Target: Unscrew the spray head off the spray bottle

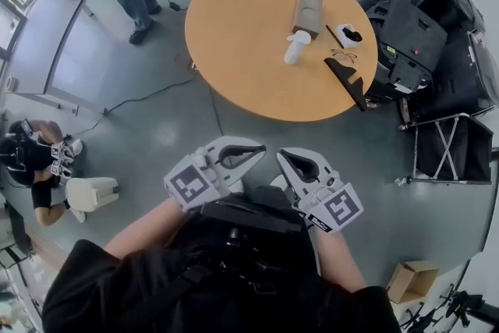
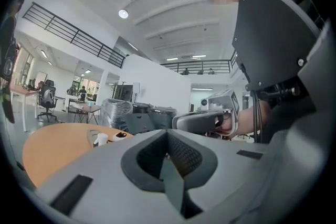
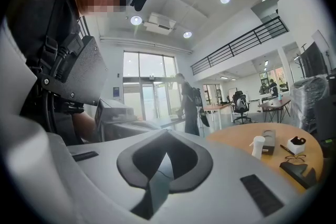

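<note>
While the left gripper (image 1: 253, 150) and right gripper (image 1: 287, 158) hang near, fingers (image 2: 173, 186) fully closed on nothing, the spray bottle (image 1: 297, 45) stands upright far off on the round worktop (image 1: 234, 51). Arriving closed could, I judge, topple it. Clamping only its spray head (image 1: 299, 36) would spin the whole bottle.

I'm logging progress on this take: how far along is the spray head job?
Done: nothing yet. The spray bottle stands on the round table with its spray head on. In hand: nothing. The left tool and right tool are both shut and empty, well short of the table. Left: reach the bottle, grip it and unscrew the head.
</note>
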### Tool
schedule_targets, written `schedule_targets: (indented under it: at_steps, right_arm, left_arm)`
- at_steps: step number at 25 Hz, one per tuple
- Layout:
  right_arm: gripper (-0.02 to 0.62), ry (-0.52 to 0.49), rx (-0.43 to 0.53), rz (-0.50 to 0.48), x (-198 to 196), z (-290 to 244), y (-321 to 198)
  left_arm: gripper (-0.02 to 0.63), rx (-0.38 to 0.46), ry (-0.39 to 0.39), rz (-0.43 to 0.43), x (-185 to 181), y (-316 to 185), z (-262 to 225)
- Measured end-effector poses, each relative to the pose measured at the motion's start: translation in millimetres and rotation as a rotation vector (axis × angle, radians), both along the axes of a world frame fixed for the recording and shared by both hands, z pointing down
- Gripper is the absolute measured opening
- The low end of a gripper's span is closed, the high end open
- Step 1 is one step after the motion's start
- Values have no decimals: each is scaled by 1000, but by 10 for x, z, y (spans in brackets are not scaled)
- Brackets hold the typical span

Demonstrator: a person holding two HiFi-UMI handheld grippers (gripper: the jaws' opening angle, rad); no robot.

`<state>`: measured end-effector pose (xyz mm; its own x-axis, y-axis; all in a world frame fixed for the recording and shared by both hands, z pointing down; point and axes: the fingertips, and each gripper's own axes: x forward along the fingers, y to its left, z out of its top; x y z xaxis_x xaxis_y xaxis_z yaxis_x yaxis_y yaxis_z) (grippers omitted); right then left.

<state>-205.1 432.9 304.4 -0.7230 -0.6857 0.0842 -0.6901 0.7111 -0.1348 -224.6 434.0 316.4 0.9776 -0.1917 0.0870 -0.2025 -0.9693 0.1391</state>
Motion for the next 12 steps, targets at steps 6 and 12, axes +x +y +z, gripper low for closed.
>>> schedule_targets:
  at_steps: [6, 12]
  right_arm:
    - [2, -12, -10, 4, -4, 41, -135]
    - [2, -18, -5, -8, 98, 31, -292]
  left_arm:
    - [3, 3, 35, 19, -9, -96, -24]
    - [3, 15, 24, 0, 93, -290, -42]
